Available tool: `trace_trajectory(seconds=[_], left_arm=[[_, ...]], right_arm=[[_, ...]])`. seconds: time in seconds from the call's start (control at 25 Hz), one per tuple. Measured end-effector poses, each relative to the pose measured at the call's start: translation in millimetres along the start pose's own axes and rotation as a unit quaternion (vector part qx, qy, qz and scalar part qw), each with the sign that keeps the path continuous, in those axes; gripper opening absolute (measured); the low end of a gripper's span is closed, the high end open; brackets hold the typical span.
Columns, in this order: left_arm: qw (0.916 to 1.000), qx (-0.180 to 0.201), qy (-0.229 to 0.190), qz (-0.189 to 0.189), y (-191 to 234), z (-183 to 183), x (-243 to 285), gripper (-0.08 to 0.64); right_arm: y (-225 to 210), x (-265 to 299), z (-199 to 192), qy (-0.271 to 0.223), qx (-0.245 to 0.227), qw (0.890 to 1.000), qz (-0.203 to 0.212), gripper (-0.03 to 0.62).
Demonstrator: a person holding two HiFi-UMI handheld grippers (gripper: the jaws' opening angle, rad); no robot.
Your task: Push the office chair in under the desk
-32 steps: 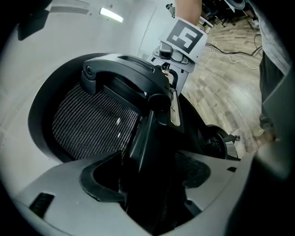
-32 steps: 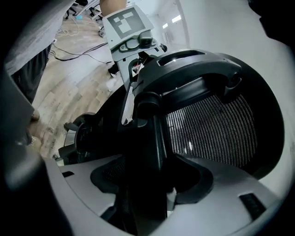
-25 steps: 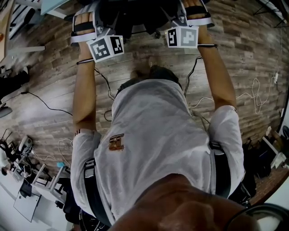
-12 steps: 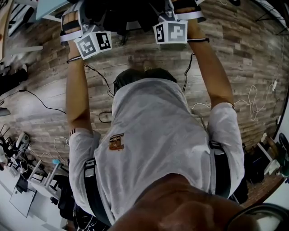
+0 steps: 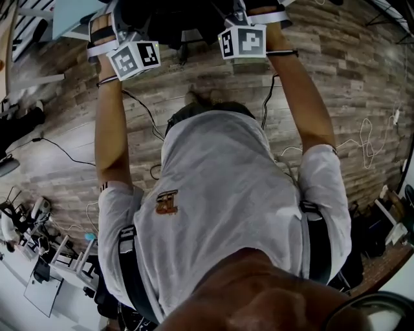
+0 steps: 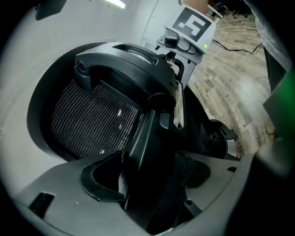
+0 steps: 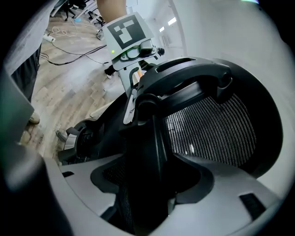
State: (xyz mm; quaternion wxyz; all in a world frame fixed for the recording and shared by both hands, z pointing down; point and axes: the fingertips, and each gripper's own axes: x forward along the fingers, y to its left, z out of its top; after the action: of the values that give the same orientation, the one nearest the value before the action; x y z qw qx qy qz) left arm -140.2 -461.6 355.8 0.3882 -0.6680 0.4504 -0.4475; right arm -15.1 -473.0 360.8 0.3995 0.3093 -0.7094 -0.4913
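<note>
The black office chair (image 5: 173,21) stands at the top of the head view, partly under the pale blue desk (image 5: 72,9). My left gripper (image 5: 120,31) and right gripper (image 5: 248,23) reach out at arm's length to the chair's back. In the left gripper view the left gripper (image 6: 148,185) is shut on the dark edge of the chair's back frame, with the mesh backrest (image 6: 92,119) to the left and the right gripper (image 6: 185,40) behind. From the other side, the right gripper (image 7: 148,185) is shut on the same frame beside the mesh (image 7: 208,130), with the left gripper (image 7: 132,51) beyond.
The floor is wood plank (image 5: 349,71). Black cables (image 5: 139,110) run across it near my feet, and white cables (image 5: 365,139) lie at the right. Cluttered gear (image 5: 32,226) sits at lower left, dark bags (image 5: 372,233) at lower right.
Both grippers have moved forward and slightly left, toward the desk, with the chair's back held between their jaws. The grip has not changed.
</note>
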Motion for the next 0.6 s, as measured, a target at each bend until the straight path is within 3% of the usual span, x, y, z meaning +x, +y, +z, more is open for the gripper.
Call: trace_trajectory(seconds=[0.6], left_arm=[[1.0,0.0,-0.005,-0.003,19,-18,53,0.339]], right_arm=[[-17,54,-17,0.03,0.003,1.0,0.007,0.264]])
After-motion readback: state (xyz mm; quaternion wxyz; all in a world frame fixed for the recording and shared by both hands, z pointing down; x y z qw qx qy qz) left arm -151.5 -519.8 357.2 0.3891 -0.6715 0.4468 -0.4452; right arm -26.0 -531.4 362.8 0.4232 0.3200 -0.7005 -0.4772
